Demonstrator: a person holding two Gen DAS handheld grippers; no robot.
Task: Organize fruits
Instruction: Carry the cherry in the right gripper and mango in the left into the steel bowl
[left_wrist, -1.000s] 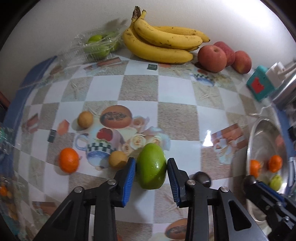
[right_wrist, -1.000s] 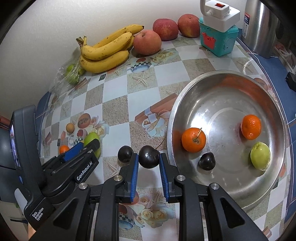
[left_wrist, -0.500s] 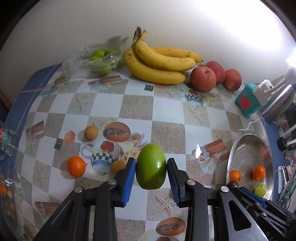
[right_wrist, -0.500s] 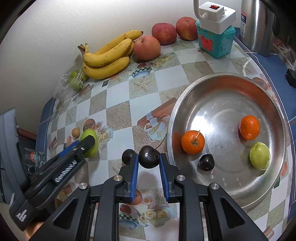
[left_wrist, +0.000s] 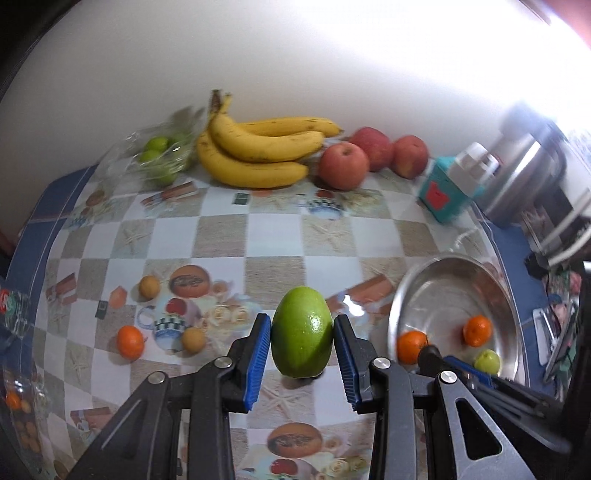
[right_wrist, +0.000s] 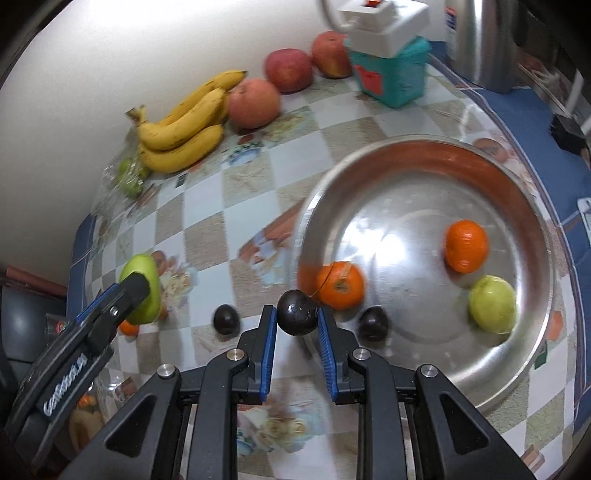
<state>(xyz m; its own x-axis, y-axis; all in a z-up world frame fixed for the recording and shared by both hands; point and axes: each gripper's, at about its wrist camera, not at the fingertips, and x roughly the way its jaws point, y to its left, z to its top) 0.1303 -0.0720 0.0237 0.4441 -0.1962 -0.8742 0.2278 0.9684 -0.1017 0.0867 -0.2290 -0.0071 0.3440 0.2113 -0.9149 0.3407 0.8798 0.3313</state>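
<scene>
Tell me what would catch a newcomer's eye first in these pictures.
Probably the big green fruit clamped in the left gripper, above the checkered tablecloth. Next, the dark plum in the right gripper, near the steel bowl's rim, and bananas by the wall.

kettle (right_wrist: 480, 40) cropped (top edge), bagged limes (left_wrist: 162, 158) blurred

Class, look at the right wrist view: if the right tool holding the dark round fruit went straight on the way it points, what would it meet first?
Most likely the near rim of the round steel bowl, then the stemmed orange tangerine just inside it. The right tool grips the dark round fruit. Depth is unclear.
</scene>
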